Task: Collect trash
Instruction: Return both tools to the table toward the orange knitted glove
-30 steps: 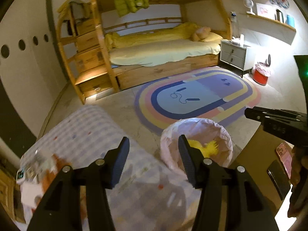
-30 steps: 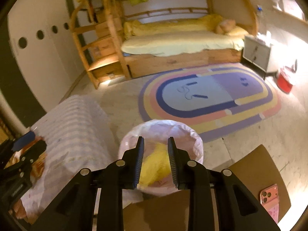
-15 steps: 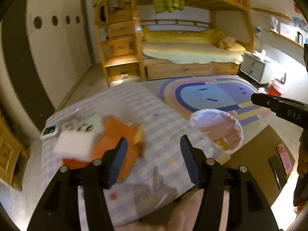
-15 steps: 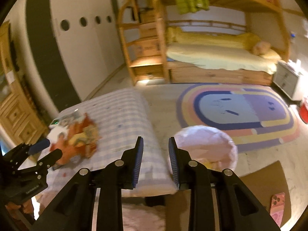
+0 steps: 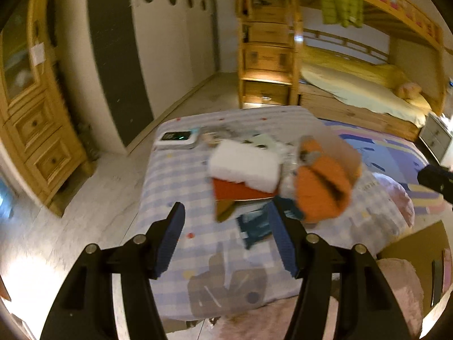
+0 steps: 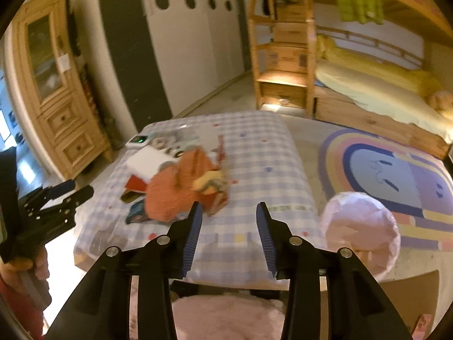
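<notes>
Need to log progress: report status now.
Left gripper open, empty. Right gripper open, empty. Trash pile on checkered table, untouched. Bin right of table. Nothing blocking.

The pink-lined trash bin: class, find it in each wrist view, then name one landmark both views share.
Left wrist view: pink-lined trash bin at the right edge, mostly hidden behind the checkered table.
Right wrist view: lower right, on the floor beside the table.
Shared landmark: wooden bunk bed.

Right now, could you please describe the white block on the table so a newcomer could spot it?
On the checked tablecloth, find the trash pile. The white block tops its far-left side, resting on a red card; it alone is plain white.
</notes>
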The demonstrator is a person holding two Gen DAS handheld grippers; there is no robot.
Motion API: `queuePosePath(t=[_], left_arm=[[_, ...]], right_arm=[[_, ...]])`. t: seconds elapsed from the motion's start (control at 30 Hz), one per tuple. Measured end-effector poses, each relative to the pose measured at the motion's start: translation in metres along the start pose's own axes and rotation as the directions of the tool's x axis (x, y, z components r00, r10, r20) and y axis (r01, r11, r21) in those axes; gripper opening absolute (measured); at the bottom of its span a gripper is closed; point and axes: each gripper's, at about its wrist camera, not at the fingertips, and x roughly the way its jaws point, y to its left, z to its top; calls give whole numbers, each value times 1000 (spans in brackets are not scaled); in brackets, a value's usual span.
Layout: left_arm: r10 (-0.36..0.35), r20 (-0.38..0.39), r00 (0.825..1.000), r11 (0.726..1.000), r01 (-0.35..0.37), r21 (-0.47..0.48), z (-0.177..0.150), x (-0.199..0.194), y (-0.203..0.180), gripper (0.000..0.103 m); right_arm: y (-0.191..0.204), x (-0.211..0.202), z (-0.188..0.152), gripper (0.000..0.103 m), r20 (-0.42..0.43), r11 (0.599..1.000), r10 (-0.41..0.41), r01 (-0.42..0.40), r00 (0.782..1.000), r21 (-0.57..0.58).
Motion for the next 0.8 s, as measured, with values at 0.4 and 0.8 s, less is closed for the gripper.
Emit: queuePosePath(t=[0.4,0.8], left_arm=[[15,-12,1000,998,-16,-63,-8,9,29,72],[-11,-39,999,997,8,-79,-15,16,35,72]], right_arm=[[60,49,-1,46,-97,989,82,-93,992,-119],[80,92,4,57,-143,983,-36,9,989,-184]])
